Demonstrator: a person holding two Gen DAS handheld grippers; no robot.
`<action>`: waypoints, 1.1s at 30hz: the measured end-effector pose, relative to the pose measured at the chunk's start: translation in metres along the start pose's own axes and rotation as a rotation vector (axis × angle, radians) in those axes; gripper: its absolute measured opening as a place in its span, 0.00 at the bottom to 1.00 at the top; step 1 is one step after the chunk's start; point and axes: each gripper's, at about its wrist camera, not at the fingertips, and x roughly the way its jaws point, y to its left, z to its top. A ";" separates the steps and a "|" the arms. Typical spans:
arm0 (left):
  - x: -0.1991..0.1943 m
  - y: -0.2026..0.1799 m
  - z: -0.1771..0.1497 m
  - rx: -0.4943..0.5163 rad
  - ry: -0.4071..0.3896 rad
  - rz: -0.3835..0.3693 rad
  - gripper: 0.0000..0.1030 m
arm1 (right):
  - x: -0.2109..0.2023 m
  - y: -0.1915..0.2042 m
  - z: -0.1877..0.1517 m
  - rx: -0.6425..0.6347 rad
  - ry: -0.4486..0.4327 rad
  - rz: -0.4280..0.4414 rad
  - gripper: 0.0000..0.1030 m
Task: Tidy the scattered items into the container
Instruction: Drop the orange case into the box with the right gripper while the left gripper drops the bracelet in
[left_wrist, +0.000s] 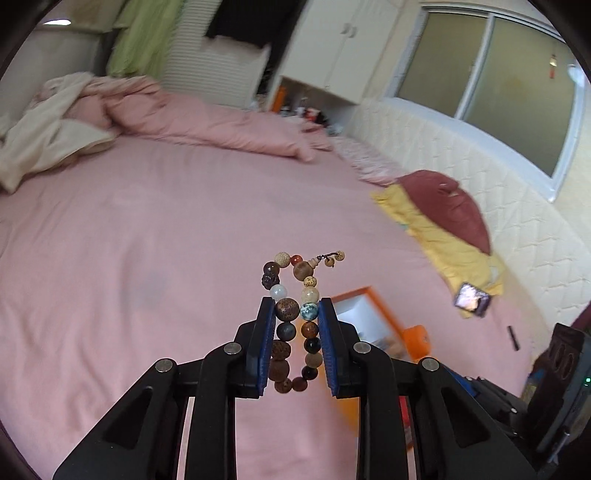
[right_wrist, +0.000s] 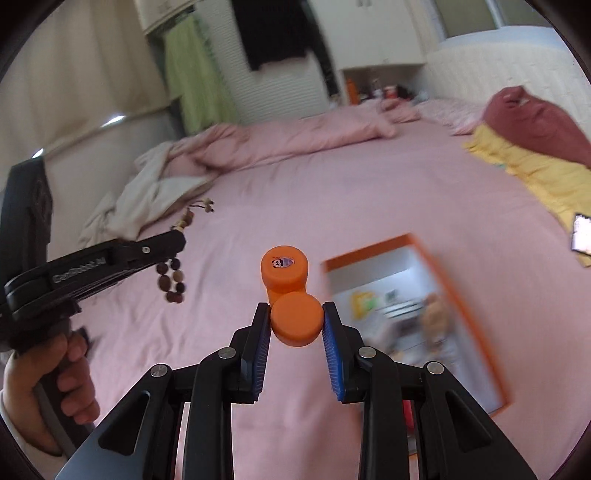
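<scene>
Both my grippers are loaded and off the bed. My left gripper (left_wrist: 296, 308) has its jaws clamped across a bead bracelet (left_wrist: 295, 325), squashing the loop flat so its long axis runs straight out along my fingers, tassel end pointing away past the tips. My right gripper (right_wrist: 295, 314) has its jaws clamped on the nearer cap of an orange twin-cap case (right_wrist: 290, 295); its long axis also runs forward, the second cap with the sticker pointing away from me. Outward from the jaws, the box (right_wrist: 417, 321) lies open on the pink sheet (right_wrist: 258, 206), ahead and to the right of both grippers, below them. My right gripper looks nearer to it; my judgement is that it should go first, swinging right and down, then the left follows.
</scene>
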 end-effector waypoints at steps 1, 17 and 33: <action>0.011 -0.013 0.003 0.006 0.010 -0.018 0.24 | -0.002 -0.012 0.004 0.021 0.004 -0.017 0.26; 0.112 -0.039 -0.032 -0.099 0.213 -0.022 0.35 | 0.007 -0.126 -0.020 0.545 0.173 0.007 0.48; 0.068 -0.031 -0.080 -0.011 0.332 0.247 0.36 | 0.012 -0.069 -0.016 0.222 0.246 -0.107 0.57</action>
